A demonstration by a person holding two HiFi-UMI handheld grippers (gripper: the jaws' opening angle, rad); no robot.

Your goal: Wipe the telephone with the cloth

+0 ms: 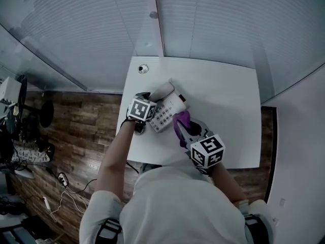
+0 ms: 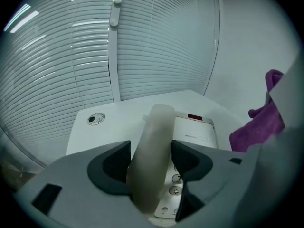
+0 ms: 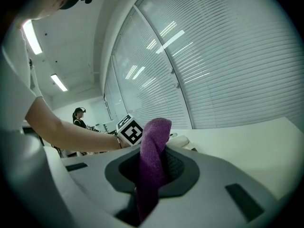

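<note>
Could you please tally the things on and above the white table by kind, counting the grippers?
1 telephone
1 purple cloth
2 grippers: left gripper, right gripper
1 round table insert
Total: 5

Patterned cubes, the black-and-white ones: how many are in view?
2. One cube sits on the left gripper, which is shut on the telephone's handset; the other sits on the right gripper, which grips the purple cloth. None seems hidden.
</note>
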